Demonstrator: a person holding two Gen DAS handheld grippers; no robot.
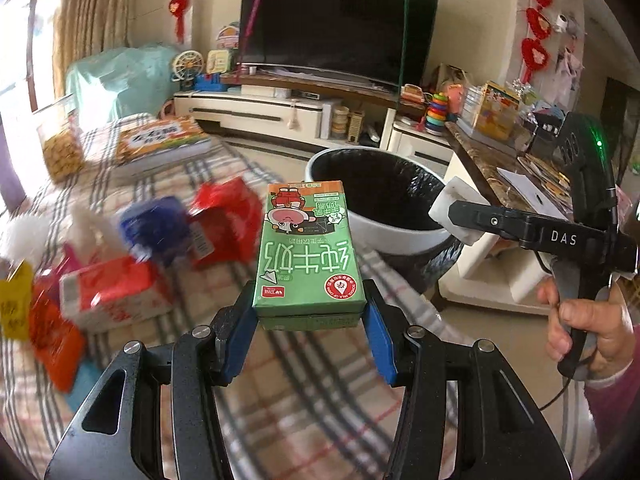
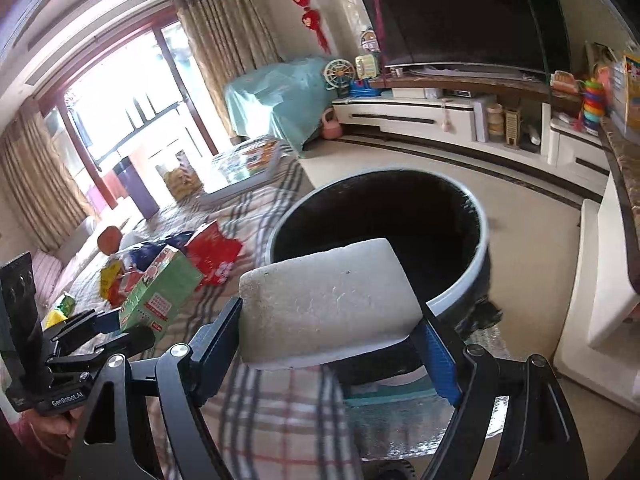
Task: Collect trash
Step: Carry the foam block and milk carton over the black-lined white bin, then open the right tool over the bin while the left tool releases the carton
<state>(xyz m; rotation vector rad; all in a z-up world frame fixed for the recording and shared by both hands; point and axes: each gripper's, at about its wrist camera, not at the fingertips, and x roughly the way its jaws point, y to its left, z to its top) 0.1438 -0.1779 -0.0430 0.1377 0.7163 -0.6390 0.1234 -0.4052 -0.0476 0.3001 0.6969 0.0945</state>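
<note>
Pointing lengthwise toward bin: milk carton, gripper-clamped.

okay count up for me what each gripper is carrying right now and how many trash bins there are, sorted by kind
Green milk carton, in the left gripper: 1
White foam block, in the right gripper: 1
Trash bin with black liner: 1
Total: 3

A family living room: a large curved television stands on a low white media cabinet, red knot ornaments hang on the wall, beige curtains frame a balcony door, and a stacking-ring toy sits nearby.
</note>
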